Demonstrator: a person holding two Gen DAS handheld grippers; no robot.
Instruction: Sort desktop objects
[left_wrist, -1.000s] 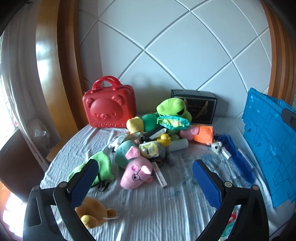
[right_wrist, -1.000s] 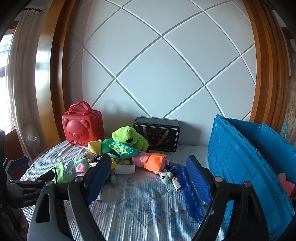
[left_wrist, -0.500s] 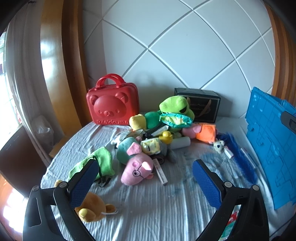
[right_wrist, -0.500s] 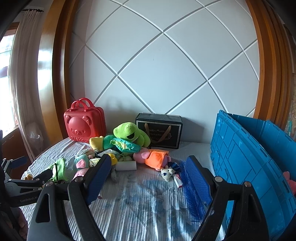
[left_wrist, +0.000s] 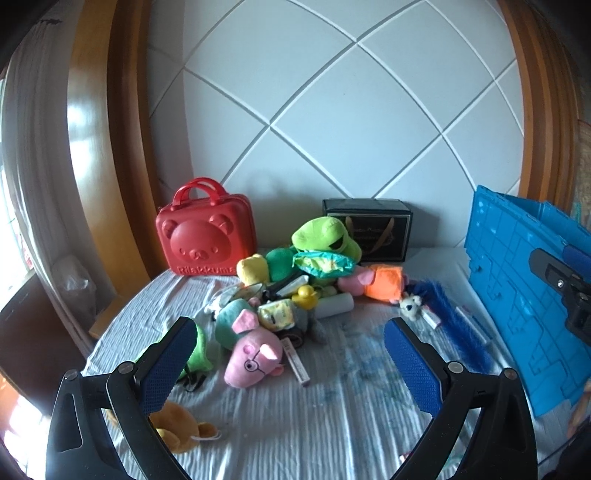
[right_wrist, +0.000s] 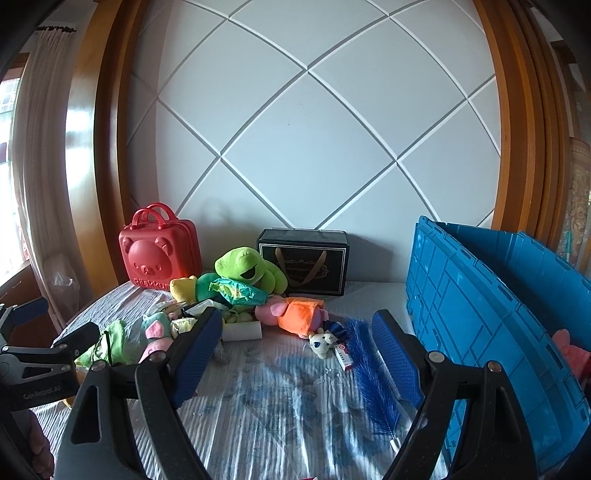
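A heap of toys lies mid-table: a pink pig plush (left_wrist: 255, 363), a green frog plush (left_wrist: 325, 238), a yellow duck (left_wrist: 304, 295), an orange-dressed pig plush (left_wrist: 376, 282), a small white dog toy (left_wrist: 409, 306) and a blue brush (left_wrist: 458, 325). A brown plush (left_wrist: 177, 432) lies near my left finger. My left gripper (left_wrist: 288, 354) is open and empty, above the table in front of the heap. My right gripper (right_wrist: 295, 350) is open and empty, near the brush (right_wrist: 369, 365) and white dog toy (right_wrist: 319, 341).
A red bear-face case (left_wrist: 207, 236) and a black gift box (left_wrist: 369, 229) stand against the back wall. A blue crate (right_wrist: 491, 314) stands at the right, with something pink (right_wrist: 570, 350) inside. A cloth covers the table (right_wrist: 280, 398).
Both grippers have drawn back and risen a little, so the heap looks smaller and farther. Both stay open. No object has moved.
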